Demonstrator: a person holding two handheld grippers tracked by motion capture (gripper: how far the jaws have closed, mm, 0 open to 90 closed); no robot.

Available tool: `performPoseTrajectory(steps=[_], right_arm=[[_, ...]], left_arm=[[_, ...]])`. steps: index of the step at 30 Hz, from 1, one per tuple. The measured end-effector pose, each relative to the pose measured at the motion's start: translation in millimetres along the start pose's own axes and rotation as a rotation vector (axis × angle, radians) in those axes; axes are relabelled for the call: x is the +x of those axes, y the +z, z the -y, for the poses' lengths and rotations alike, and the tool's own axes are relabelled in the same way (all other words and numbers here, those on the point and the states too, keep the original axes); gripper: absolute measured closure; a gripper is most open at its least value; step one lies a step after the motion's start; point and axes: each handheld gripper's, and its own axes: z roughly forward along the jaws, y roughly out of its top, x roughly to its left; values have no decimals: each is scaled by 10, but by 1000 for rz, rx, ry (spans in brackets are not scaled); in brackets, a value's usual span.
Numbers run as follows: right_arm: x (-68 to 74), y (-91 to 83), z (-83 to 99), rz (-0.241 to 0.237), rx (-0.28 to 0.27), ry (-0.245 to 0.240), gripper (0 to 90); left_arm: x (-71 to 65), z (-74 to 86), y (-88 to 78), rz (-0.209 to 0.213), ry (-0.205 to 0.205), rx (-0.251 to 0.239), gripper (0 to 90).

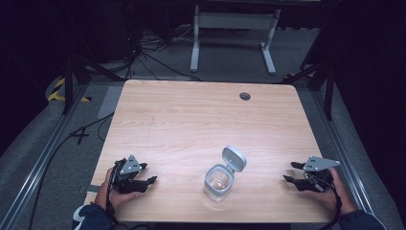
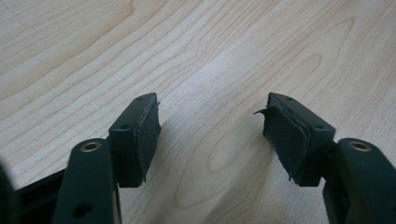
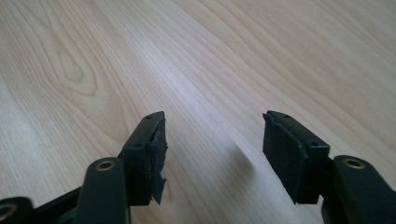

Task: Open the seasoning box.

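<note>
A small clear container (image 1: pixel 219 182) with its grey hinged lid (image 1: pixel 233 159) flipped up stands near the front middle of the wooden table (image 1: pixel 191 120). My left gripper (image 1: pixel 148 173) rests low at the front left, open, jaws pointing right toward the container. Its own view shows the left gripper (image 2: pixel 212 119) with bare wood between its pads (image 2: pixel 147 133). My right gripper (image 1: pixel 290 171) sits at the front right, open, jaws pointing left toward the container. In its own view the right gripper (image 3: pixel 212 135) has nothing between its pads (image 3: pixel 285 154). Both stand well apart from the container.
A dark round grommet (image 1: pixel 245 96) sits in the table near the far edge. Beyond the table are a white desk frame (image 1: pixel 233 38) and cables on the grey floor (image 1: pixel 143 62). Metal rails (image 1: pixel 43 158) run along both sides.
</note>
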Motion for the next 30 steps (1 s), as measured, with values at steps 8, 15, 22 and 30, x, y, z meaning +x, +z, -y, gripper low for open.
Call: performPoseTrajectory(steps=[8, 15, 22, 30], right_arm=[[-71, -117, 269, -33, -27, 128, 291], [-68, -118, 305, -8, -40, 151, 242], [-71, -116, 304, -9, -40, 148, 242], [-72, -104, 297, -11, -42, 148, 241]], left_arm=[[11, -3, 6, -24, -25, 20, 236], [2, -4, 1, -36, -28, 32, 187], [15, -10, 6, -28, -12, 36, 177], [18, -12, 6, -30, -12, 39, 175]])
